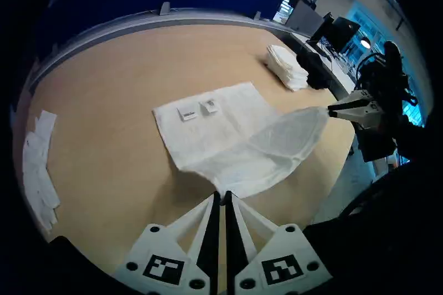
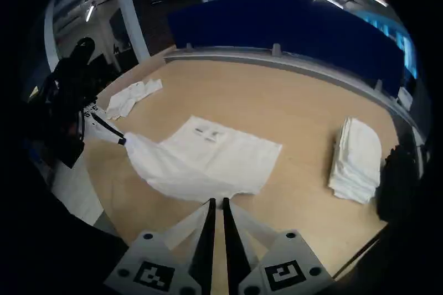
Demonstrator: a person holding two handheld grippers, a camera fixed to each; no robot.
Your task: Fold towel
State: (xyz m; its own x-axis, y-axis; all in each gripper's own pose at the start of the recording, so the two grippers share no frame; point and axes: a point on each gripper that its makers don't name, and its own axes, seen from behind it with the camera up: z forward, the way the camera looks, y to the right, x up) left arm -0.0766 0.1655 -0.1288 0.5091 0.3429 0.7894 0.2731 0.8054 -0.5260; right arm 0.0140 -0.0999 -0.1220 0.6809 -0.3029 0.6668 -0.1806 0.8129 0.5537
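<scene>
Closest in, left gripper [image 1: 223, 195] fingers drawn almost together, pinching one near corner of the towel [image 1: 221, 129]. Same with right gripper [image 2: 216, 202]: nearly closed, clamping the other near corner. Near edge of towel raised off the wooden table [image 1: 111, 129] and sagging between both grippers; far half lying flat, two small tags [image 1: 188, 113] on top. Well apart toward the table's far side, stack of folded towels [image 1: 287, 67]; near the opposite edge, loose white cloths [image 1: 39, 167]; behind, blue partition [image 2: 288, 24].
</scene>
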